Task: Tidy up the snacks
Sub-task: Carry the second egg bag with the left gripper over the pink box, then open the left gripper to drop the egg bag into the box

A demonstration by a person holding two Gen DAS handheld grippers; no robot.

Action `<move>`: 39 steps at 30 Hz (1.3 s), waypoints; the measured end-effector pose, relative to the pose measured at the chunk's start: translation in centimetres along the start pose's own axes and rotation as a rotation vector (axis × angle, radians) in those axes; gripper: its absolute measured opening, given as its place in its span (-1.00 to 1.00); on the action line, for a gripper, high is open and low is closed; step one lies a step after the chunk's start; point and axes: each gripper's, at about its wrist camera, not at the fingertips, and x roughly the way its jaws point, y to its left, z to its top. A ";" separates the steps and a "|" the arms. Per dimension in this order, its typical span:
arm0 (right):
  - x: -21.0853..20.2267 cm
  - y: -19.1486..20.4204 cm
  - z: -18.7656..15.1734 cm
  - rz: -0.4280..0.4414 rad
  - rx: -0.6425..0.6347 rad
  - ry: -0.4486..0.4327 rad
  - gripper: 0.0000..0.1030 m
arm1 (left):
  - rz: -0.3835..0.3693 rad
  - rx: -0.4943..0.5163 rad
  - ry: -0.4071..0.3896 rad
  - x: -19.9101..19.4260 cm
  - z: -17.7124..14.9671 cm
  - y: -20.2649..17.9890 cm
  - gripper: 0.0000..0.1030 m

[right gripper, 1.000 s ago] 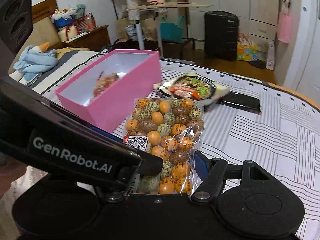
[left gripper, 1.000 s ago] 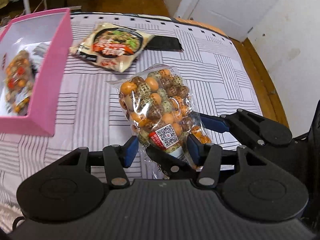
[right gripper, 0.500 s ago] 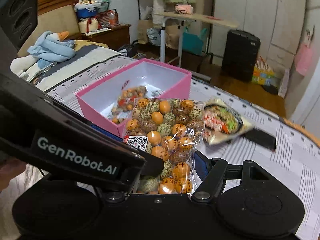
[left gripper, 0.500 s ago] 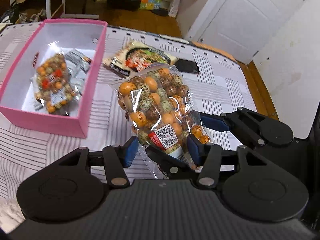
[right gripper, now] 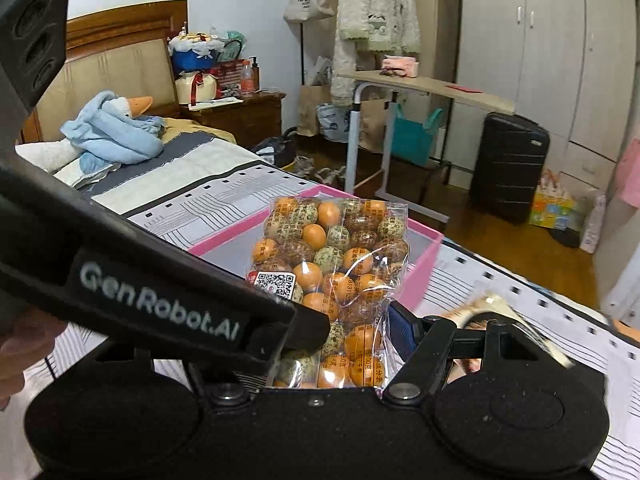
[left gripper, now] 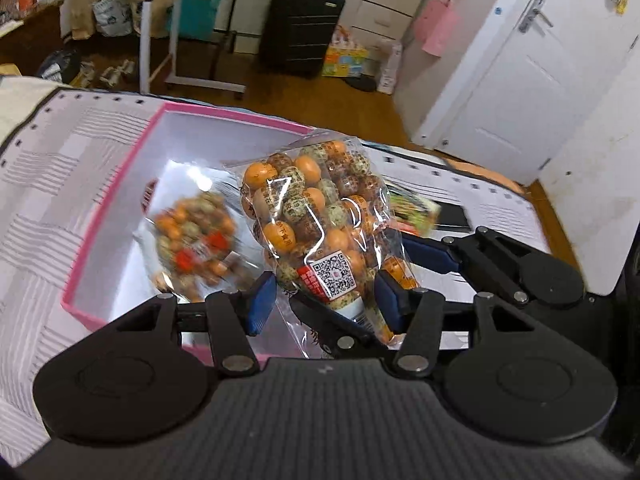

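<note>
Clear bag of wrapped sweets held over the pink box on the bed

The striped white bed cover (left gripper: 60, 208) carries an open pink cardboard box (left gripper: 120, 184); inside it, at 9 o'clock of the held bag, lies a blurred similar bag (left gripper: 192, 244). The clear plastic bag of orange and speckled wrapped sweets (left gripper: 316, 216) stands upright, pinched at its lower end by the left gripper (left gripper: 320, 304) and the right gripper (right gripper: 352, 336).

My other gripper's arm (right gripper: 168, 304) hides the pink box's (right gripper: 420, 268) near side. The bag (left gripper: 192, 240) inside it blurs; its print is unreadable.
</note>
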 end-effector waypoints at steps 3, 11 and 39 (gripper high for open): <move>2.7 -0.4 0.5 0.010 0.017 0.016 0.45 | 0.017 -0.023 -0.003 2.0 0.9 1.9 0.01; 7.9 -0.8 2.2 0.039 0.014 0.036 0.48 | 0.041 -0.069 -0.054 5.3 2.7 5.7 0.00; -4.0 -4.5 -0.8 -0.016 0.079 0.069 0.66 | 0.078 0.103 -0.079 -0.3 -0.1 0.3 0.19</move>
